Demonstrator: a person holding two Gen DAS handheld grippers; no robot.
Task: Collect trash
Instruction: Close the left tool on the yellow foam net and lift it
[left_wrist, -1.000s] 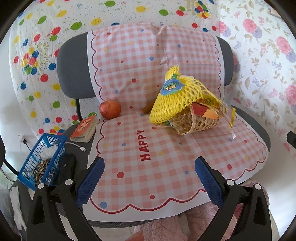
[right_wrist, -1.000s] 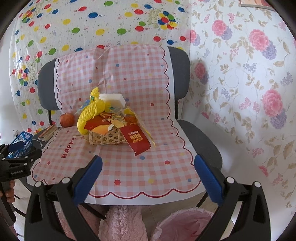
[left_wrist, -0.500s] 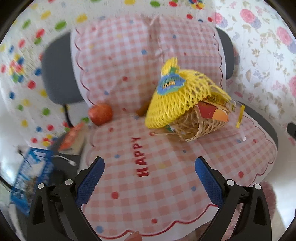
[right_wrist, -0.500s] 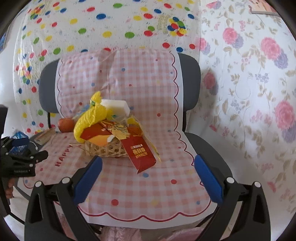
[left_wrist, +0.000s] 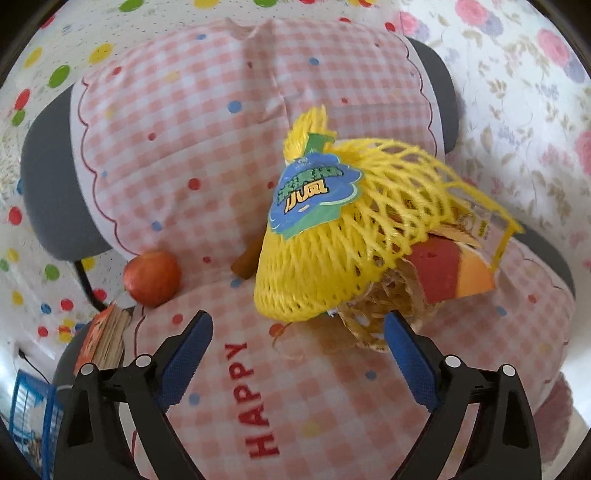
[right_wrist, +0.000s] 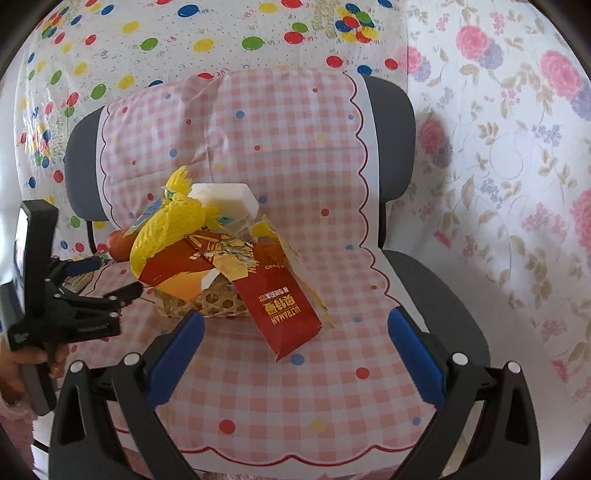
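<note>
A small woven basket (right_wrist: 207, 301) sits on a chair covered by a pink checked cloth (right_wrist: 295, 369). It is heaped with trash: a yellow net bag (left_wrist: 332, 251) with a blue label, red and orange wrappers (right_wrist: 284, 310), and a white foam piece (right_wrist: 225, 197). My left gripper (left_wrist: 297, 350) is open and empty, just in front of the net bag and basket (left_wrist: 373, 317); it also shows in the right wrist view (right_wrist: 110, 277). My right gripper (right_wrist: 295, 349) is open and empty, over the seat in front of the red wrapper.
A red apple (left_wrist: 151, 277) lies at the seat's back left, with a brown item (left_wrist: 247, 258) behind the net bag. A book (left_wrist: 103, 336) and a blue plastic basket (left_wrist: 29, 413) sit left of the chair. Patterned sheets cover the walls.
My left gripper has moved forward and close to the net bag and basket. My right gripper has moved nearer to the chair. Both stay open.
</note>
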